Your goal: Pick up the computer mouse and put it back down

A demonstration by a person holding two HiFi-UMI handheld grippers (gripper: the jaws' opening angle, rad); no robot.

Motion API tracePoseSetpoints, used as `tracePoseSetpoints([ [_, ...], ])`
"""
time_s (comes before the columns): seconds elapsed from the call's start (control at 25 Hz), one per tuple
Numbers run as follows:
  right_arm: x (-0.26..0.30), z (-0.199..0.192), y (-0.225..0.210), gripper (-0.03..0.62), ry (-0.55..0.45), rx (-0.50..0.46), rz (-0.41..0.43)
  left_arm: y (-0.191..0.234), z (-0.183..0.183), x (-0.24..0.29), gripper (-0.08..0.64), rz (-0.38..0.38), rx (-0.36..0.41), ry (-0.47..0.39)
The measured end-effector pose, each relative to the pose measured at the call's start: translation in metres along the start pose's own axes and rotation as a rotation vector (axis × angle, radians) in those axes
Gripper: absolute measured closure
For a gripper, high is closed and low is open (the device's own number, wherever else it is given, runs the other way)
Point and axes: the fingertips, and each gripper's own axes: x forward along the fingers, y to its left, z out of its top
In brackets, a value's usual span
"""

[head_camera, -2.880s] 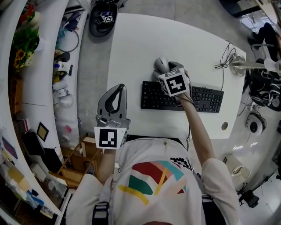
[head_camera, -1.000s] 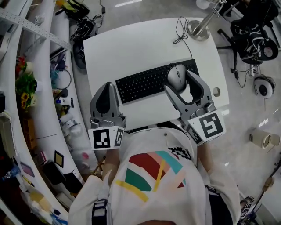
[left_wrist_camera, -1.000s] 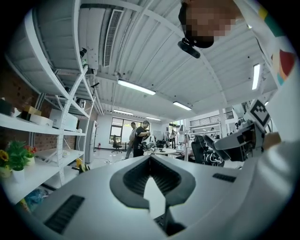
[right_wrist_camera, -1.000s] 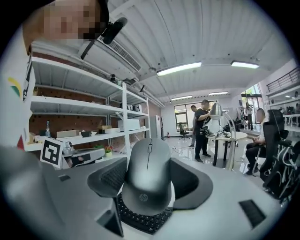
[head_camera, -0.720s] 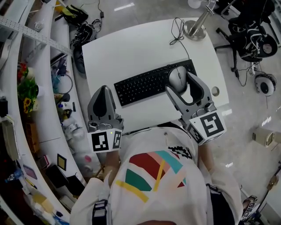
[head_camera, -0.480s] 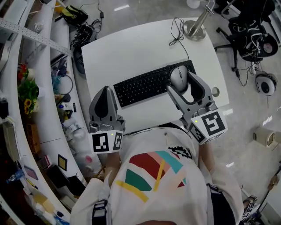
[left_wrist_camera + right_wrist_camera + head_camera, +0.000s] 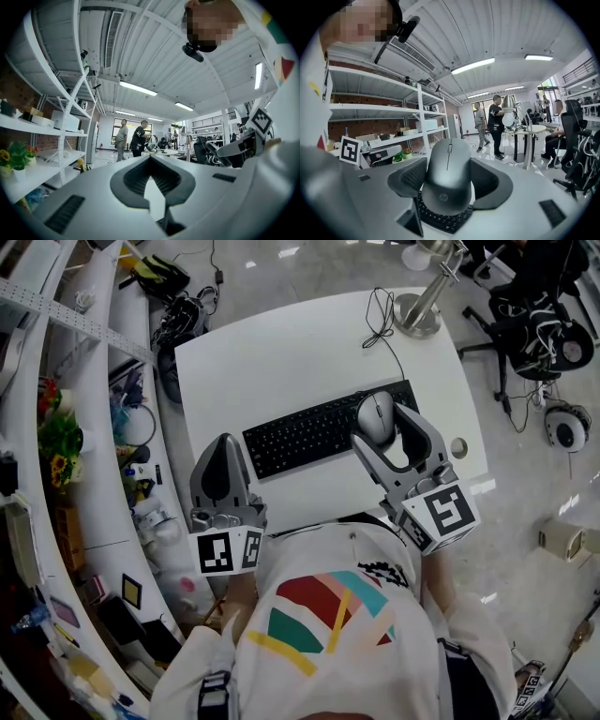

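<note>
Right gripper (image 7: 379, 424): jaws closed on the mouse (image 7: 446, 174), gripping its two sides; mouse held tilted, nose pointing away. Keyboard (image 7: 300, 432) lies just beneath the jaws at its right end, on the desk (image 7: 281, 352). Left gripper (image 7: 225, 441): jaws together, nothing between them, well apart from the right one, at the near desk edge.

Open-plan office. Evidence: black keyboard (image 7: 314, 432) and desk lamp (image 7: 422, 306) on white counter (image 7: 281, 352), computer mouse (image 7: 376, 415) above the keyboard; white metal shelving (image 7: 389, 112) with boxes and potted plants (image 7: 58, 435) against brick; office chair (image 7: 576, 136); ceiling strip lights (image 7: 473, 65); people (image 7: 494, 124) standing by a round table (image 7: 527, 129)
</note>
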Motion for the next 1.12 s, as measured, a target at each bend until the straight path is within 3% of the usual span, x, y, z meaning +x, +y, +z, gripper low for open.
tracePoseSetpoints([
  [0.28, 0.009, -0.002, 0.01, 0.291, 0.016, 0.0, 0.051, 0.01, -0.007, -0.005, 0.515, 0.036, -0.025, 0.015],
  [0.6, 0.055, 0.011, 0.028, 0.291, 0.046, 0.078, 0.166, 0.028, -0.007, -0.015, 0.515, 0.086, -0.023, 0.013],
  [0.84, 0.15, 0.007, 0.068, 0.291, 0.139, 0.087, 0.281, 0.063, -0.02, -0.033, 0.515, 0.139, -0.056, 0.038],
  [0.96, 0.216, -0.02, 0.095, 0.291, 0.248, 0.074, 0.365, 0.083, -0.023, -0.04, 0.515, 0.135, -0.077, 0.023],
  [1.12, 0.291, -0.06, 0.124, 0.291, 0.372, -0.013, 0.391, 0.113, -0.031, -0.051, 0.515, 0.168, -0.074, 0.043],
])
